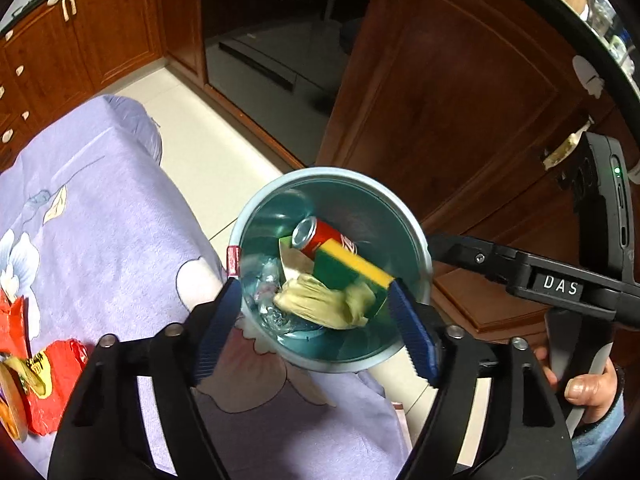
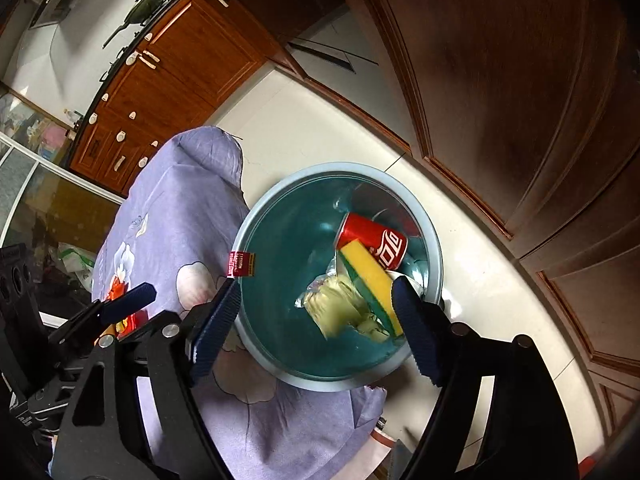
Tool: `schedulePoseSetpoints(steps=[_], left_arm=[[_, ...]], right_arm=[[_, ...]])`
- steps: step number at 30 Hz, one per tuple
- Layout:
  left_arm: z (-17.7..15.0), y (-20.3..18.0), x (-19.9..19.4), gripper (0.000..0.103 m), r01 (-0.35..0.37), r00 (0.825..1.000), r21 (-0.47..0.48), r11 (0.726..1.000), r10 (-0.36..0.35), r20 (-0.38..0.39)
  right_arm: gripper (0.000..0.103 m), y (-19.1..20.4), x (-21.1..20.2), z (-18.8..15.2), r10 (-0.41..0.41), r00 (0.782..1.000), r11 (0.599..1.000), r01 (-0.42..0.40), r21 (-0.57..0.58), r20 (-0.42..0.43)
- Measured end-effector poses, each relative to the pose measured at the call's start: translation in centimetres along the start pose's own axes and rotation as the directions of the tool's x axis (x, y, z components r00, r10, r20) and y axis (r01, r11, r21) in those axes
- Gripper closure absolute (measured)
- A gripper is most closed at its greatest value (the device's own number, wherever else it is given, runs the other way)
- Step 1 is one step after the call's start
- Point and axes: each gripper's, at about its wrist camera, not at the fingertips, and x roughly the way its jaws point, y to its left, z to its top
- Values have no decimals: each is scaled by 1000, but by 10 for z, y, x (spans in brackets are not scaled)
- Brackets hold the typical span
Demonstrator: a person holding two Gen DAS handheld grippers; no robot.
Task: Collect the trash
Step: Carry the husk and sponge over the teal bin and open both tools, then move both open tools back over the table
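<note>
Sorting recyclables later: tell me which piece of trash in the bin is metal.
The red cola can, lying on its side under the yellow-green sponge. The other pieces there are crumpled wrappers and clear plastic.

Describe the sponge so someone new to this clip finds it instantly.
Start at the round teal trash bin on the floor beside the purple-clothed table. Inside, atop the trash, lies the sponge, leaning on a red cola can. It alone is a rectangular block, yellow with a green scouring layer.

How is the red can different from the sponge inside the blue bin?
The red can is a round metal cylinder; the sponge is a flat block. The red can is one colour with white lettering; the sponge has a yellow layer and a green layer. The sponge leans over the red can's side. Both lie tilted inside the blue bin.
</note>
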Motion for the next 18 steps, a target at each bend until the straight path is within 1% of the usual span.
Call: schedulePoseSetpoints(steps=[2,6,14,18], left_arm=[[-2,5,-2,17,-2,1000,-12,1000,2,2],[-6,12,-6,12,-3,1000,-28,1000,3,2],[-21,23,-29,10,-5,1000,-60,998,7,30],[-32,36,-45,10,-12,999,-87,996,16,49]], right_arm=[[25,0,2,0,-7,1000,1000,7,9,-9],[22,-1,4,-1,-15,1000,999,15,33,-16],[17,11,-5,-5,-29,1000,999,29,34,-12],[17,23,-6,-10,-11,1000,999,12,34,-20]])
